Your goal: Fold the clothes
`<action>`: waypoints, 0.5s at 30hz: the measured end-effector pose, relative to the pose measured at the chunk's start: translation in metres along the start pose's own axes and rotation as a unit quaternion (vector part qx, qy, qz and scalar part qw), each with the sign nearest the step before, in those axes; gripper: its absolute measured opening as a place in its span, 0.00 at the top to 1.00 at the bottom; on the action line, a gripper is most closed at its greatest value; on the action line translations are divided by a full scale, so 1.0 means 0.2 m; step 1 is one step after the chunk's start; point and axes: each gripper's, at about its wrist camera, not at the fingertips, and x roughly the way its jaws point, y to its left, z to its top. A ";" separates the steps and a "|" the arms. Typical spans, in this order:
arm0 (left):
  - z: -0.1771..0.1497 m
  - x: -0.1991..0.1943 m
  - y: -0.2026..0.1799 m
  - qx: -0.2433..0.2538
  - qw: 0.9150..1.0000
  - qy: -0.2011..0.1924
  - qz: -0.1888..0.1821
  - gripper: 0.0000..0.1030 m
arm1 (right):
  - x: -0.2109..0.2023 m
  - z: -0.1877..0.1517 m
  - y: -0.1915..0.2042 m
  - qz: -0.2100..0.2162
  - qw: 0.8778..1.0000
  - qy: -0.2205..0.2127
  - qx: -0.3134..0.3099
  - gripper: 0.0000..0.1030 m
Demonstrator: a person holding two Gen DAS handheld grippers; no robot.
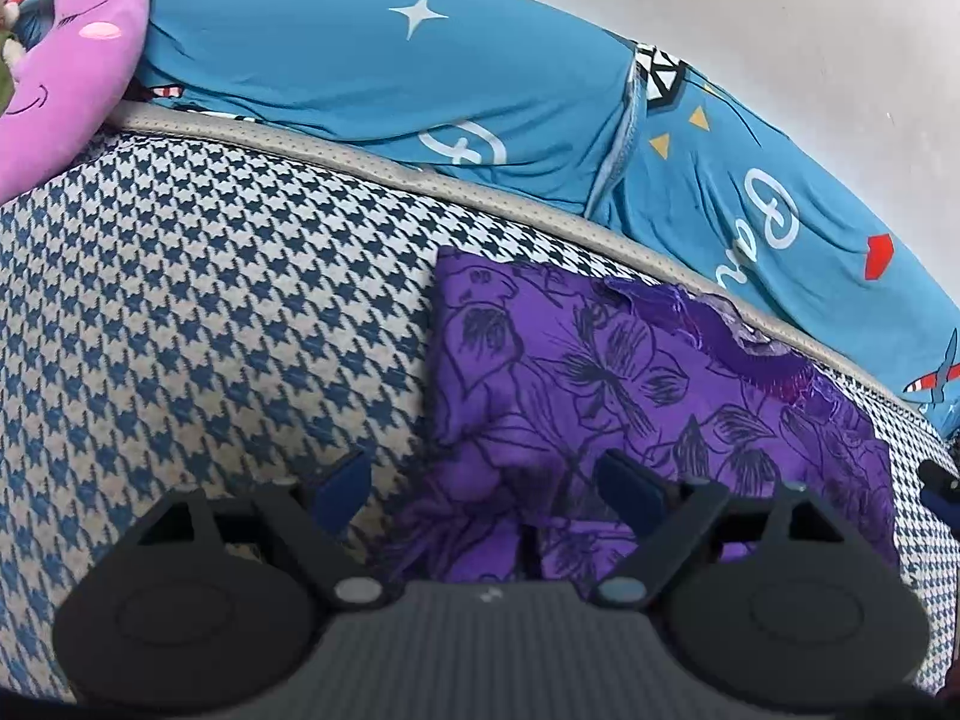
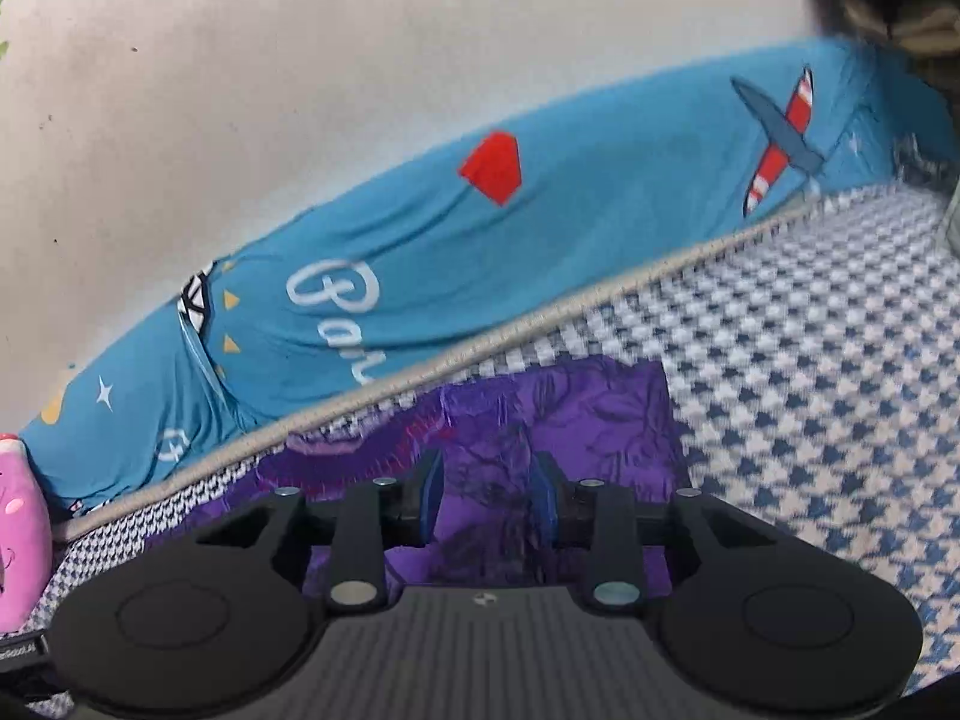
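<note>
A purple floral garment (image 1: 660, 396) lies folded flat on a blue-and-white houndstooth surface (image 1: 210, 300). My left gripper (image 1: 485, 480) is open wide above the garment's near left corner; its left fingertip (image 1: 345, 483) is over the houndstooth and the right one over the purple cloth. In the right wrist view the same garment (image 2: 600, 414) lies just ahead, by the surface's piped edge. My right gripper (image 2: 487, 498) hovers over it with the fingers partly open and purple cloth showing in the gap. That view is blurred.
A blue cartoon-print sheet (image 1: 390, 66) runs along the far side behind a beige piped edge (image 1: 360, 156), also seen as the sheet (image 2: 540, 228) in the right view. A pink plush toy (image 1: 66, 72) leans at the far left. A pale wall (image 2: 300, 60) rises behind.
</note>
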 end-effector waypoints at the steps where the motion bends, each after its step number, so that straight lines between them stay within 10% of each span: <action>1: 0.00 0.01 -0.01 0.002 1.000 0.000 0.002 0.16 | 0.01 -0.01 -0.01 -0.001 1.000 0.009 0.002 0.67; 15: 0.00 0.13 -0.07 -0.003 0.998 0.009 0.055 0.14 | 0.22 -0.16 -0.06 -0.012 0.997 0.071 0.005 0.68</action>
